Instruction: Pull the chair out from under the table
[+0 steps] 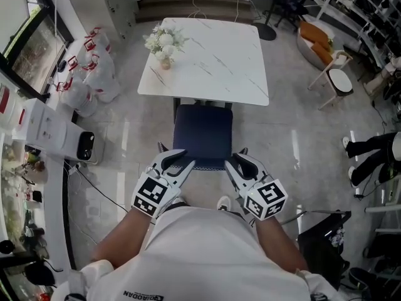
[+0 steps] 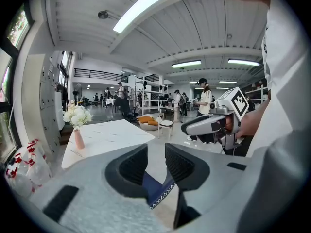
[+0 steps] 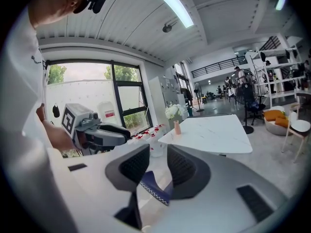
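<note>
A dark blue chair point(image 1: 202, 133) stands with its seat mostly out from under the white marble table point(image 1: 213, 61), its far edge still at the table's rim. My left gripper point(image 1: 183, 160) is at the seat's near left corner and my right gripper point(image 1: 235, 162) at its near right corner. In the left gripper view the jaws point(image 2: 156, 152) stand apart, with the chair's blue edge and white stitching point(image 2: 154, 191) low in the gap, not pressed. The right gripper view shows the same: open jaws point(image 3: 158, 154) over the chair's edge point(image 3: 155, 186).
A pink vase of white flowers point(image 1: 165, 46) stands on the table's left corner. Red-and-white bags point(image 1: 88, 68) and a white appliance point(image 1: 62, 137) line the left. A small round stool point(image 1: 338, 80), a seated person's legs point(image 1: 369, 152) and a black bag point(image 1: 326, 237) are at the right.
</note>
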`<state>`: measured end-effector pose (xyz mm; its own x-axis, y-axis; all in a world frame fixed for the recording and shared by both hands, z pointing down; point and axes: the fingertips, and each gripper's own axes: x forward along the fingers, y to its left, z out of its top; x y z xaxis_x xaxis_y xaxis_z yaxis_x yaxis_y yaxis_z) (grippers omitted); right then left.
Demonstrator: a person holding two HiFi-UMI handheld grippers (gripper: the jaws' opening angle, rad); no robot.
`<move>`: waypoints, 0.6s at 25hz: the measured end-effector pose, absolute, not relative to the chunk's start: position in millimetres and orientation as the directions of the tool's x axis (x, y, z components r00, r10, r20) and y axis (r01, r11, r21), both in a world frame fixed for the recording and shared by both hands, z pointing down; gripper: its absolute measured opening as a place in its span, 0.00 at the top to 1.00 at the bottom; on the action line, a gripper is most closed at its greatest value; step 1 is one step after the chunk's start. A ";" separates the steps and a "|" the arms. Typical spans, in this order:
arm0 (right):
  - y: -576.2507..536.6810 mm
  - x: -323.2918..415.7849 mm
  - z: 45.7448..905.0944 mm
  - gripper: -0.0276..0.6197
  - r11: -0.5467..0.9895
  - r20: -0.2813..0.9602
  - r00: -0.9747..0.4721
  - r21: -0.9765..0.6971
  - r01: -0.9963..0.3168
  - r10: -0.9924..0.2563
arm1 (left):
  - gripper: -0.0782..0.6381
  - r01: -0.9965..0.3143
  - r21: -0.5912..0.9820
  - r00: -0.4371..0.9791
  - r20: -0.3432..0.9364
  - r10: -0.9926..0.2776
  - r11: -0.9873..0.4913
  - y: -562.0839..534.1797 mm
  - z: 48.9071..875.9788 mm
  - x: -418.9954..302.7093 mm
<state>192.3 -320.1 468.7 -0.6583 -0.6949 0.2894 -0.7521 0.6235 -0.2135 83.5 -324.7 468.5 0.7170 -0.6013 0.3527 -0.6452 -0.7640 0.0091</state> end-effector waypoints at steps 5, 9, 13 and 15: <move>-319.5 191.8 468.1 0.77 0.636 0.296 -0.667 -0.207 -0.744 -0.684 | 0.72 -0.654 0.001 0.710 0.344 -0.614 -0.756 -328.4 463.2 83.9; -319.0 192.0 467.9 0.78 0.641 0.298 -0.670 -0.203 -0.740 -0.679 | 0.72 -0.650 0.005 0.714 0.346 -0.608 -0.760 -326.7 466.8 84.9; -318.2 195.3 466.6 0.78 0.640 0.299 -0.671 -0.207 -0.740 -0.679 | 0.72 -0.645 0.010 0.718 0.349 -0.602 -0.764 -324.2 469.2 87.3; -316.9 196.7 468.6 0.78 0.641 0.308 -0.669 -0.201 -0.740 -0.676 | 0.72 -0.641 0.010 0.718 0.363 -0.594 -0.768 -322.2 473.9 87.1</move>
